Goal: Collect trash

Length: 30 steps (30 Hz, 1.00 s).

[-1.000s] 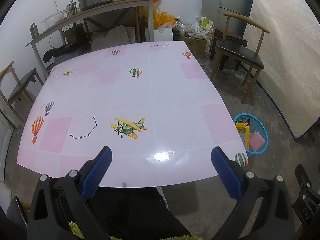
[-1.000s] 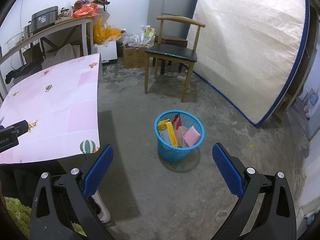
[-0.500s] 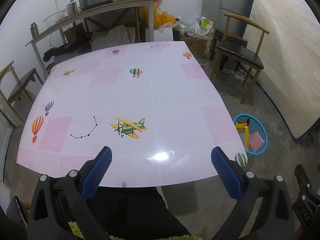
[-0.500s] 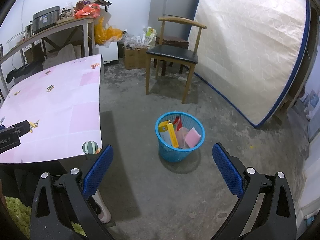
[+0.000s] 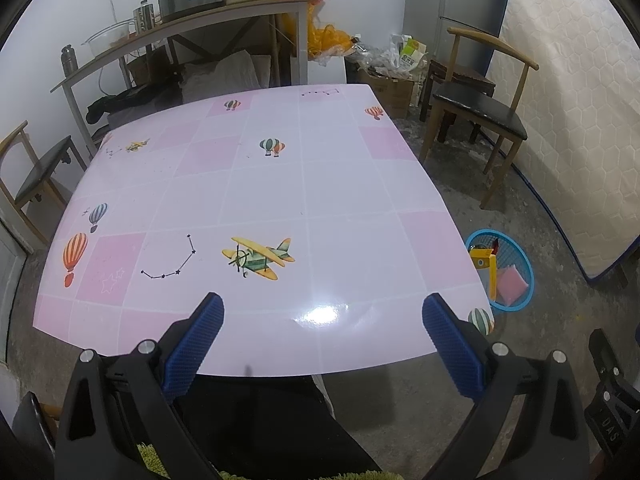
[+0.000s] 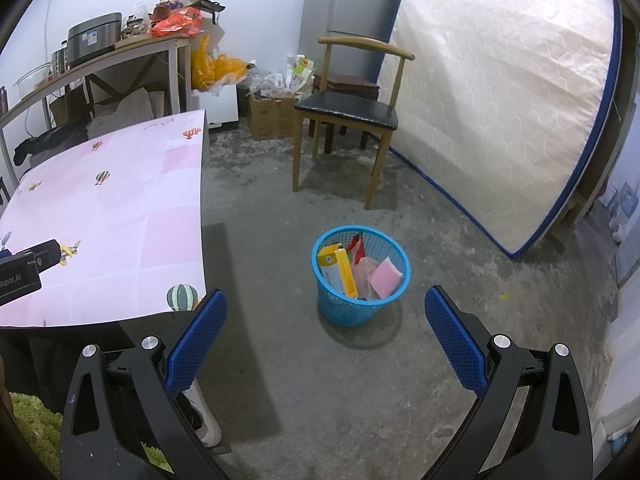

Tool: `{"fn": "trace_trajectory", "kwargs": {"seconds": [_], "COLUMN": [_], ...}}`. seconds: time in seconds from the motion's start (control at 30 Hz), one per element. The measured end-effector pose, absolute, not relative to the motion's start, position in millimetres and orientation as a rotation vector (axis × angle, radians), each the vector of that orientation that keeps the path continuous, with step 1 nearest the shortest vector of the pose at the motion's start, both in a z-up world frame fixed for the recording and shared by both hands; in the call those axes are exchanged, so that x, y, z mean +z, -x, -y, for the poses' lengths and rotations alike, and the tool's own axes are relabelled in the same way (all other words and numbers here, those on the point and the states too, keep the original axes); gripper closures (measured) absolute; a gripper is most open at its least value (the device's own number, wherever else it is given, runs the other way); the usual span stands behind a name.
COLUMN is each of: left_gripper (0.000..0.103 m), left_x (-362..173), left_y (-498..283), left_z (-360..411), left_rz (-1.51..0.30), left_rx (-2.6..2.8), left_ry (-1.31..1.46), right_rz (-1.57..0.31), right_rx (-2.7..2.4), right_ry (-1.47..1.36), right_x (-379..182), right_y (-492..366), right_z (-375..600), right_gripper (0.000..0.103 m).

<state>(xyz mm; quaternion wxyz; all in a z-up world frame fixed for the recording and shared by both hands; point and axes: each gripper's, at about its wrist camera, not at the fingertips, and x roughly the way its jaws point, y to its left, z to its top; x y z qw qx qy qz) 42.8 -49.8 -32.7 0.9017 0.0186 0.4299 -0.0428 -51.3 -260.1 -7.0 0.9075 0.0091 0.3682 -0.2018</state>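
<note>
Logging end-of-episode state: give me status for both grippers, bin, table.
left gripper: jaws open, holding nothing, above the table's near edge
right gripper: jaws open, holding nothing, facing the bin
blue bin: upright on the floor, holds a yellow box and a pink pad
table: no loose items showing

Each gripper, the left gripper [image 5: 323, 334] and the right gripper [image 6: 326, 330], has black plastic arms with triangular cut-outs and silver screw heads, ending in blue dimpled fingers [image 5: 197, 344], while the person wears dark trousers [image 5: 276, 420] and a pale pink shoe [image 6: 206, 420].
</note>
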Motion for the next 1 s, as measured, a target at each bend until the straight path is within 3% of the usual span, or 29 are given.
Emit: {"fn": "trace_trajectory", "kwargs": {"seconds": [1.0], "left_gripper": [0.006], "left_x": [-31.1], "left_y": [-44.6], "left_z": [45.8], "left_rz": [-0.898], "left_rx": [-0.087], "left_ry": [-0.033], "right_rz": [-0.758], "right_rx": [-0.416], "right_ry": [-0.015], "right_x": [-6.3], "right_y": [49.7], "right_z": [257.2], "right_gripper": [0.008]}}
